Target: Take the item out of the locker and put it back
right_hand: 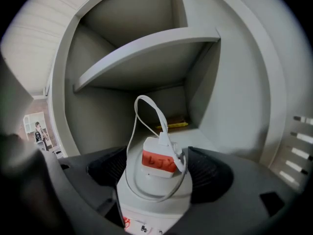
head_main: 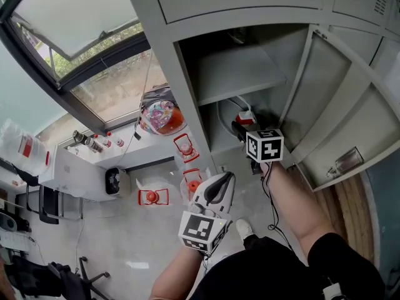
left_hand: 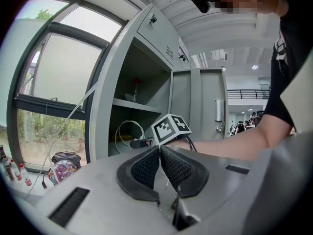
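Note:
The grey locker (head_main: 244, 74) stands open, with its door (head_main: 337, 124) swung out to the right. My right gripper (head_main: 242, 129) reaches into the lower compartment under the shelf (right_hand: 146, 53). Between its jaws sits a white box-like item (right_hand: 154, 192) with a red-labelled white plug (right_hand: 159, 160) and a looped white cable (right_hand: 146, 111) on top. The jaws stand wide and the pads (right_hand: 208, 173) flank the item without clearly pressing it. My left gripper (head_main: 215, 189) hangs outside the locker at the lower left, its pads (left_hand: 146, 168) closed together on nothing.
A small yellow object (right_hand: 171, 125) lies at the back of the lower compartment. A colourful backpack (head_main: 161, 114) sits left of the locker. Red-and-white items (head_main: 153, 197) lie on the floor. A white counter (head_main: 81, 174) with bottles and a window are further left.

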Tool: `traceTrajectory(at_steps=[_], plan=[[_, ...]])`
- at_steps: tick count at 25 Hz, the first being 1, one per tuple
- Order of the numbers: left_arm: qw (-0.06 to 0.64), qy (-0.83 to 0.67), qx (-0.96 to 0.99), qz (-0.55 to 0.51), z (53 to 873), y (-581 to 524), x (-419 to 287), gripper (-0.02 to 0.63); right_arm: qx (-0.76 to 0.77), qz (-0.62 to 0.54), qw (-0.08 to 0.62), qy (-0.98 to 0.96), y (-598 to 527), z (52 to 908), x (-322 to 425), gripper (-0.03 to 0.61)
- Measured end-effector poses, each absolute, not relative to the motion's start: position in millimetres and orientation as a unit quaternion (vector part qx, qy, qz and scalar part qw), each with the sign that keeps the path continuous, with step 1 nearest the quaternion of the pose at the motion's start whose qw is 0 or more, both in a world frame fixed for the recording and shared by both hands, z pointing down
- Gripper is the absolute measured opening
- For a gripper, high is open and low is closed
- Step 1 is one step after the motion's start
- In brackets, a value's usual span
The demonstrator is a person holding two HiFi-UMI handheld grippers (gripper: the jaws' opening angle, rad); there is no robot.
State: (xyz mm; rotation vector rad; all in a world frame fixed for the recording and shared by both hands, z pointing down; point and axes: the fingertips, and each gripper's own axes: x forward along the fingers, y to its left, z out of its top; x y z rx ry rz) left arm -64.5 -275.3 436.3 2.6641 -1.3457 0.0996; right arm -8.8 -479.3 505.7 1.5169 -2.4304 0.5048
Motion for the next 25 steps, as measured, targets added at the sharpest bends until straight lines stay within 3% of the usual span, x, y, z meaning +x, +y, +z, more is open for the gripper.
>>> traceTrajectory(at_steps=[11,12,13,25], plan=[[0.083,-0.454,0.886,0.035,441,-283,-68,0.025,0.524,0.188,0.18,-0.811,-489,526,-10,0.419],[0.083,-0.454,0.886,0.035,441,-283,-68,0.024,0.526,0.184,0.185,-0.809,-489,526,-9,0.412],[0.083,-0.454,0.886,0.036,441,-283,-68,0.025,0.529,0.181,0.189,-0.807,-490,527,-8,0.364],[0.086,-0.461,0.882,0.041,445,-274,-72,0.024,0.532,0.146,0.166,-0.817,-483,522,-8,0.336]])
